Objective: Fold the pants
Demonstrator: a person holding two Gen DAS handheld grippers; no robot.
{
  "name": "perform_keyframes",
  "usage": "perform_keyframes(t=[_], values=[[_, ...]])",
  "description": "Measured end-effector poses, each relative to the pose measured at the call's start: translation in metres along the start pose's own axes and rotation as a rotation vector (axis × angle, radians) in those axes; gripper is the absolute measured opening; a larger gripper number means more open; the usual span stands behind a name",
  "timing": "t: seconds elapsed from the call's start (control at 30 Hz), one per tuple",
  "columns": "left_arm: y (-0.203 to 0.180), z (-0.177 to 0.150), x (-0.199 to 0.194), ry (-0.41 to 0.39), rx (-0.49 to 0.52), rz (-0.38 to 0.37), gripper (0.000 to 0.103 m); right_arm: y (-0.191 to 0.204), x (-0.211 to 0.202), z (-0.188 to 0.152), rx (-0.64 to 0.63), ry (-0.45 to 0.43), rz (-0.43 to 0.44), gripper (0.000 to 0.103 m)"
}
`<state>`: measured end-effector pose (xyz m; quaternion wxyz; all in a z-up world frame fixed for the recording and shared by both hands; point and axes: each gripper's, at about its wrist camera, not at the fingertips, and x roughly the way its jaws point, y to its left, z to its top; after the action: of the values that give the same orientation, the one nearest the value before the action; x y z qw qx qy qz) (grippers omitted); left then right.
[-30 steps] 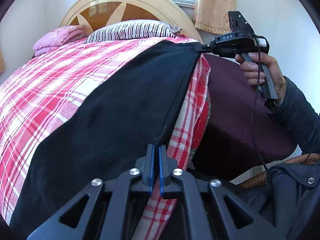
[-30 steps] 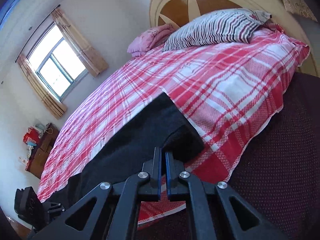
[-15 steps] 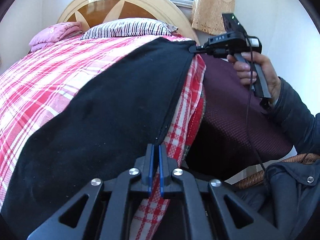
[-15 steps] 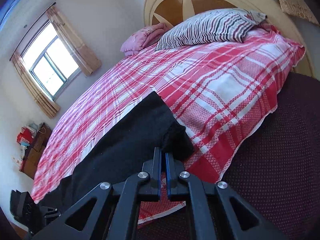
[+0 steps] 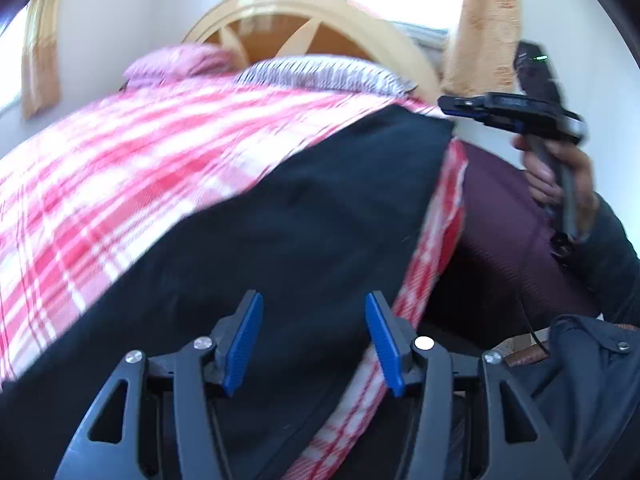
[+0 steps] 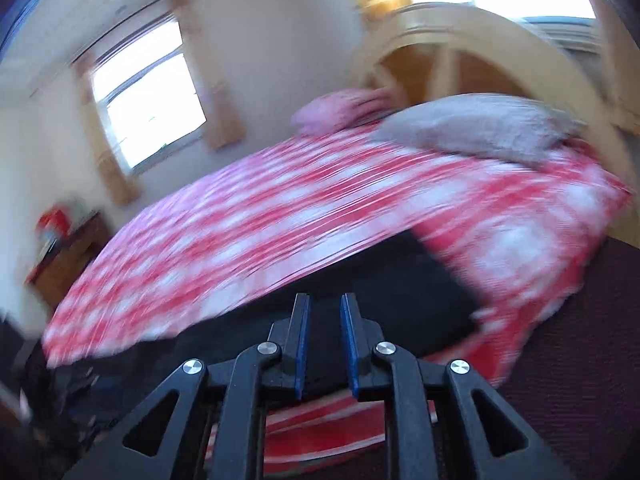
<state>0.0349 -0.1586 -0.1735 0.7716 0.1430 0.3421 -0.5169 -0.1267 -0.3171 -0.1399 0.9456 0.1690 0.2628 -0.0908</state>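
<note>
Black pants (image 5: 320, 208) lie stretched out along the right edge of a bed covered in red and white plaid (image 5: 120, 168). My left gripper (image 5: 313, 298) hovers over their near end with its jaws opening, blue pads well apart and not pressing the cloth. My right gripper (image 5: 446, 103), held by a hand (image 5: 548, 176), sits just off the pants' far corner. In the blurred right wrist view, the right gripper (image 6: 325, 300) has its jaws opening a little, with the pants (image 6: 400, 280) behind the gap and nothing pinched.
A striped pillow (image 5: 320, 74) and a folded pink blanket (image 5: 176, 64) rest against the wooden headboard (image 5: 300, 8). A dark maroon mattress side (image 5: 500, 220) drops off right of the plaid. A wooden cabinet (image 6: 68, 248) stands under the window.
Both grippers were shut on the pants' edge and have now let go, the left jaws opening wide and the right only slightly. Both views have shifted and blurred.
</note>
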Motion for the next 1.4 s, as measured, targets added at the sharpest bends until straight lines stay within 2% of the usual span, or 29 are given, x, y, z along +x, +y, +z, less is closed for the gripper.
perform_keyframes(t=[0.07,0.1,0.2,0.27,0.33,0.47,0.63,0.73,0.77,0.8,0.9,1.03,1.1,1.17,1.4], values=[[0.005,-0.004,0.009,0.042,-0.016,0.042,0.056,0.036,0.021,-0.015,-0.091,0.092,0.11,0.017],[0.01,-0.007,0.012,0.055,-0.028,0.047,0.056,0.049,0.03,-0.024,-0.13,0.14,0.132,0.017],[0.016,-0.01,0.008,0.03,-0.062,0.015,0.056,0.074,0.058,-0.051,-0.239,0.276,0.103,0.017],[0.016,-0.011,0.006,0.033,-0.064,0.029,0.056,0.074,0.056,-0.053,-0.27,0.253,0.094,0.017],[0.019,-0.013,-0.004,0.027,-0.056,0.065,0.056,0.068,0.05,-0.048,-0.242,0.256,0.107,0.017],[0.036,-0.025,-0.038,0.006,-0.071,0.15,0.058,0.072,0.039,-0.035,-0.214,0.207,0.135,0.017],[0.077,-0.061,-0.089,-0.006,-0.119,0.304,0.061,0.112,0.058,-0.023,-0.263,0.229,0.22,0.018],[0.099,-0.083,-0.113,-0.022,-0.199,0.352,0.062,0.141,0.076,-0.014,-0.271,0.265,0.315,0.018],[0.103,-0.087,-0.118,-0.029,-0.226,0.362,0.067,0.154,0.085,-0.008,-0.27,0.283,0.358,0.018],[0.107,-0.093,-0.121,-0.042,-0.252,0.364,0.071,0.165,0.092,-0.005,-0.274,0.296,0.386,0.018],[0.109,-0.103,-0.118,-0.054,-0.287,0.339,0.071,0.209,0.12,0.009,-0.309,0.351,0.456,0.018],[0.101,-0.11,-0.1,-0.015,-0.251,0.313,0.071,0.258,0.162,0.02,-0.292,0.459,0.521,0.018],[0.094,-0.113,-0.096,-0.022,-0.229,0.327,0.075,0.279,0.179,0.021,-0.301,0.482,0.526,0.018],[0.093,-0.117,-0.098,-0.034,-0.237,0.309,0.079,0.301,0.202,0.016,-0.285,0.536,0.54,0.018],[0.097,-0.123,-0.105,-0.065,-0.27,0.279,0.08,0.351,0.257,-0.016,-0.228,0.726,0.616,0.018]])
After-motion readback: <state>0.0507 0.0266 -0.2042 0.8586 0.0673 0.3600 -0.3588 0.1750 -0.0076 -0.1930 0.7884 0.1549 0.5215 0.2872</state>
